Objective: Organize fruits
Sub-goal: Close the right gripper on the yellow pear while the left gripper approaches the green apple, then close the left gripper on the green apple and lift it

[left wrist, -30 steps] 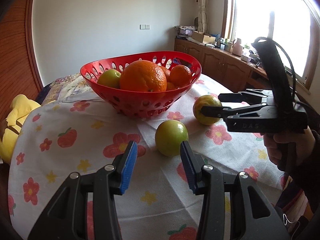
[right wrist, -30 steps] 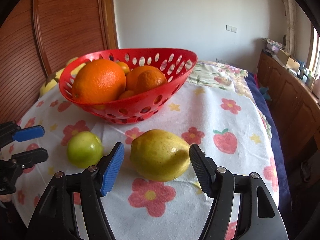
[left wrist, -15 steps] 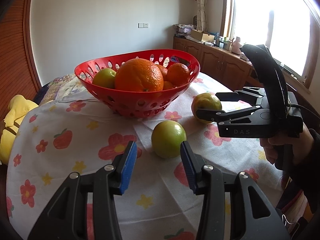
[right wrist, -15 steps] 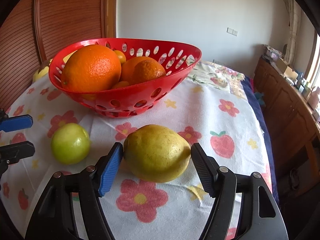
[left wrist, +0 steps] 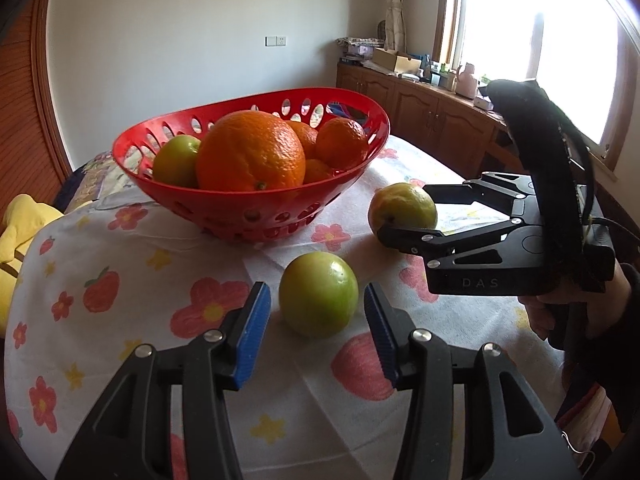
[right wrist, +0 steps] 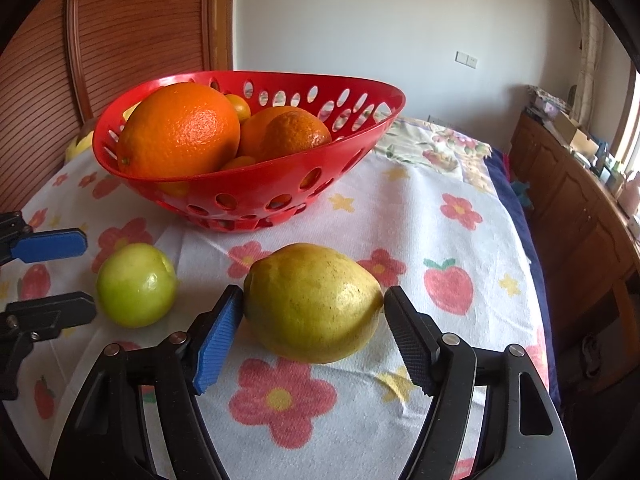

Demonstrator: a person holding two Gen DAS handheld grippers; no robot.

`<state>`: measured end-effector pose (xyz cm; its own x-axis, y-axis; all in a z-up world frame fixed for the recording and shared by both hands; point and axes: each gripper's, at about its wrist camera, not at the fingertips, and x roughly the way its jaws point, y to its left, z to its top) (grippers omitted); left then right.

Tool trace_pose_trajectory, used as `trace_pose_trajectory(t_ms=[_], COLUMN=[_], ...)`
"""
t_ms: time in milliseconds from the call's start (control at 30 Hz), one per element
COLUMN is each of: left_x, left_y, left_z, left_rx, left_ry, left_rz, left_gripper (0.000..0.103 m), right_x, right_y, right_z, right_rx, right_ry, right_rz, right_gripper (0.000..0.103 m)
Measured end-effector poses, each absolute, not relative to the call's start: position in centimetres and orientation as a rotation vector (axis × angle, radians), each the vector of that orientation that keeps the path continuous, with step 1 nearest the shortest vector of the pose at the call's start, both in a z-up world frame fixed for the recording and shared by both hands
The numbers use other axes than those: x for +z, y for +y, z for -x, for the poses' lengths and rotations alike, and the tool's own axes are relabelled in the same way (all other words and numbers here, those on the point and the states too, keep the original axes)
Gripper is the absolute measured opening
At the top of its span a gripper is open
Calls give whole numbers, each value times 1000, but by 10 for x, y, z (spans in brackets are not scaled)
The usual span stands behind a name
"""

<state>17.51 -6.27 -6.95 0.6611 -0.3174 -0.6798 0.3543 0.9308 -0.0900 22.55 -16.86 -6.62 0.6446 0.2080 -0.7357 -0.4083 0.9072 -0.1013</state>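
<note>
Both grippers have edged nearer, jaws just opening. Left gripper (left wrist: 316, 322) straddles the green apple (left wrist: 318, 294) without touching; right gripper (right wrist: 314, 338) brackets the yellow pear (right wrist: 314, 302), unclamped, on the tablecloth (right wrist: 420, 216) before the red basket (right wrist: 256, 192).

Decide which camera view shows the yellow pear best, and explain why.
The right wrist view: the pear lies whole and close between the open right gripper. In the left wrist view it is farther off, its lower part hidden behind that gripper.
</note>
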Motion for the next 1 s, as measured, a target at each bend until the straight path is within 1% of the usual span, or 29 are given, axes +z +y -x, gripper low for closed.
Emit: trace_pose_trajectory(t_ms=[100,167,333,667,1000], left_x=[-73,-76,-84,-85,-92], left_y=[-67,-70,-75,-86,-90], left_z=[-180,-183,-193,-203,-208], left_rx=[-384,-386,-381,-366,-373], left_ry=[776,789,819,836,865], left_rz=[-54,-59,-65,-89,-81], left_gripper=[50,50,51,52,51], right_x=[-68,-75,-76,-76,-72], right_y=[-169,-169,-177,-176,-179], right_z=[-229,-232,-229,-217,-206], right_rx=[372,383,393,406,414], right_ry=[818,857,855,837,823], right_rz=[264,264,217,210,194], right_gripper=[76,73,72,72,71])
